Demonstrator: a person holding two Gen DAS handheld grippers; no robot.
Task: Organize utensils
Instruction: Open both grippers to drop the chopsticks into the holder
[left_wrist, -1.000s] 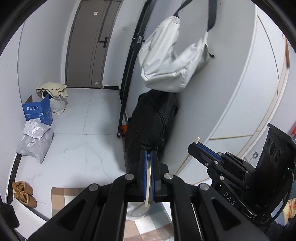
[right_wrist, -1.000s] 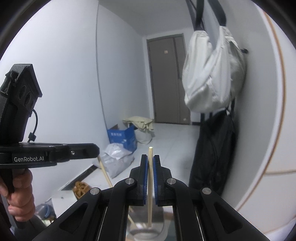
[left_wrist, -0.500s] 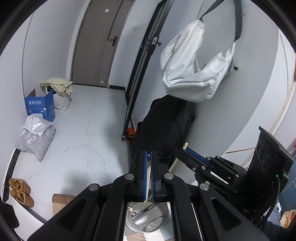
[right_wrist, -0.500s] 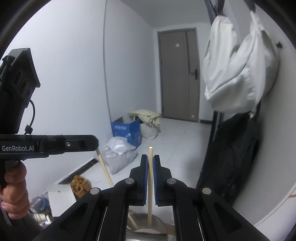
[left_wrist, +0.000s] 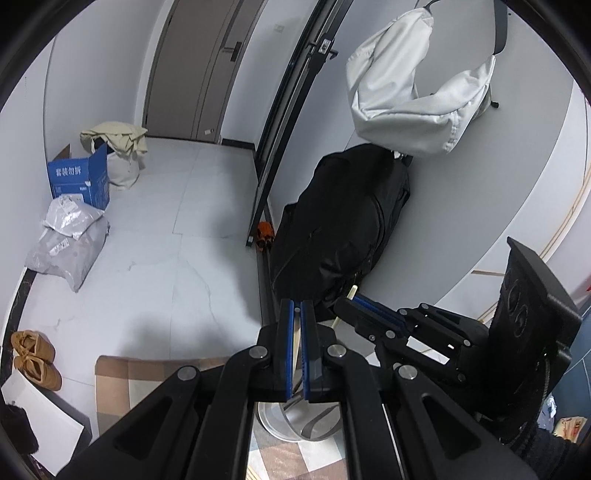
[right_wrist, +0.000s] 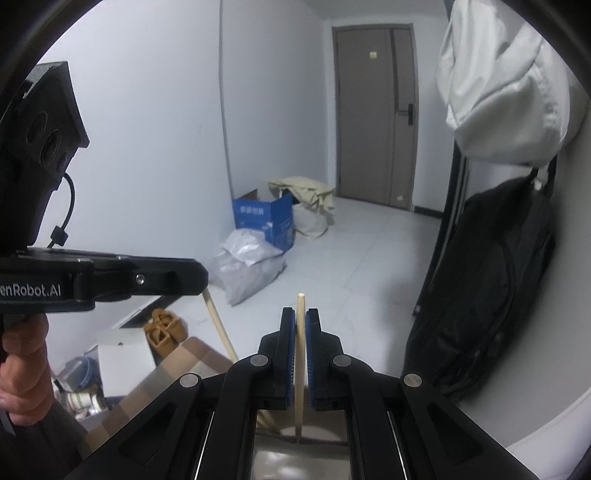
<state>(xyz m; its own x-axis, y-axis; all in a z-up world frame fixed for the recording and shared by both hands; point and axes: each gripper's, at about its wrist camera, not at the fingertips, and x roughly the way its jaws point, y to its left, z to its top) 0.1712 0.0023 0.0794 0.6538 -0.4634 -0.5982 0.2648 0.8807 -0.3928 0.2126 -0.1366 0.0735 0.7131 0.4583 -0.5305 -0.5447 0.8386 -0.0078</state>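
Note:
My left gripper (left_wrist: 294, 314) is shut on a light wooden chopstick (left_wrist: 295, 349) that hangs down toward a round metal holder (left_wrist: 275, 424) below the fingers. My right gripper (right_wrist: 300, 319) is shut on a second wooden chopstick (right_wrist: 300, 354), held upright with its lower end at the holder's rim (right_wrist: 321, 437). In the left wrist view the right gripper (left_wrist: 354, 301) is just to the right, its chopstick tip (left_wrist: 352, 291) poking up. In the right wrist view the left gripper (right_wrist: 195, 275) is at the left, its chopstick (right_wrist: 221, 328) slanting down.
The holder stands on a checkered cloth (left_wrist: 125, 380) over the table. Beyond are a tiled floor, a black bag (left_wrist: 343, 229) against the wall, a white bag (left_wrist: 417, 96) hanging above it, a blue box (left_wrist: 79, 181) and plastic sacks (left_wrist: 70, 240).
Both grippers have tilted and sunk toward the table: the holder and cloth show more, and the room has slid upward. Each chopstick stays clamped.

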